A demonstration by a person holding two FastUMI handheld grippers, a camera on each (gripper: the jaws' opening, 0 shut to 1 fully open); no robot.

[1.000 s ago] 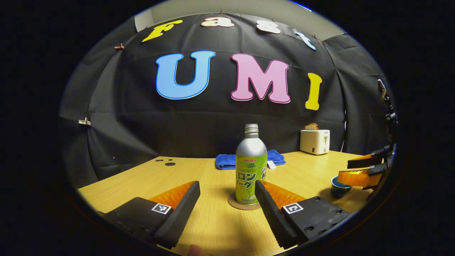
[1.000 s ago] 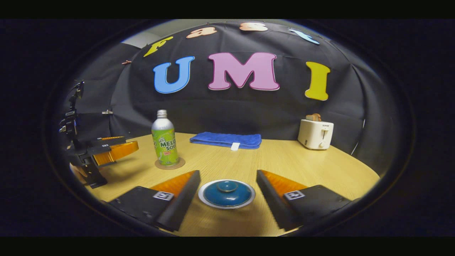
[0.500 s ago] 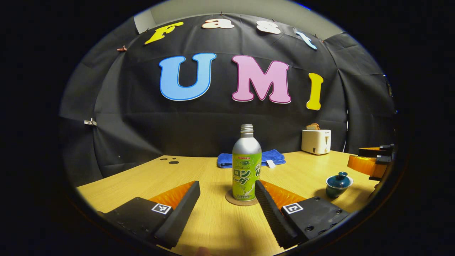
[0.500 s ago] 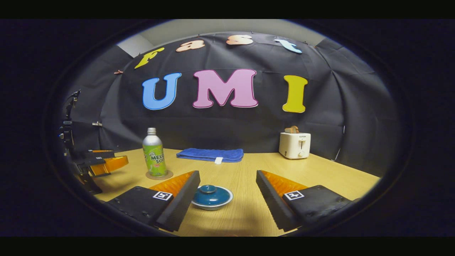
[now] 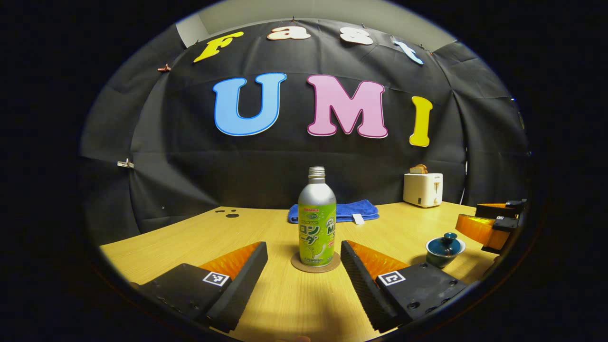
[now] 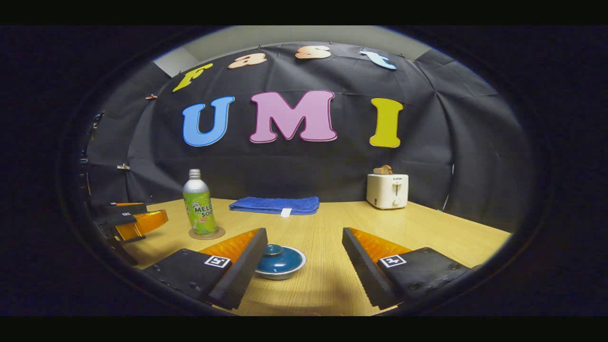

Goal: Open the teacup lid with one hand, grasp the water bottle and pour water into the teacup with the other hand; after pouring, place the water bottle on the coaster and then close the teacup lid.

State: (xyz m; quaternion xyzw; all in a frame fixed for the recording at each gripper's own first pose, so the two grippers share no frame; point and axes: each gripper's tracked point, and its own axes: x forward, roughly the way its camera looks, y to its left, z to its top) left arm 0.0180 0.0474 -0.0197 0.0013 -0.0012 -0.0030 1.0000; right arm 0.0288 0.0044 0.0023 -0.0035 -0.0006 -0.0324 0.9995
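Note:
A silver and green bottle (image 5: 317, 218) stands upright on a round cork coaster (image 5: 315, 262) in the left gripper view, a little beyond my open left gripper (image 5: 304, 259), apart from both fingers. The blue teacup (image 5: 444, 249) with its lid on sits to the right, and the right gripper (image 5: 491, 222) hangs beyond it at the view's edge. In the right gripper view the lidded teacup (image 6: 280, 260) rests just ahead of my open right gripper (image 6: 304, 251), near its left finger. The bottle (image 6: 199, 203) on the coaster (image 6: 206, 233) stands farther left, with the left gripper (image 6: 130, 221) beside it.
A folded blue towel (image 5: 335, 211) lies at the back of the wooden table (image 5: 266, 304). A white toaster (image 5: 422, 189) stands at the back right. In the right gripper view the towel (image 6: 274, 205) and toaster (image 6: 387, 190) sit behind the cup.
The right gripper has lifted back from over the teacup, which now sits lower and nearer its left finger. The left gripper has drawn back slightly; the bottle looks a little farther and to the left.

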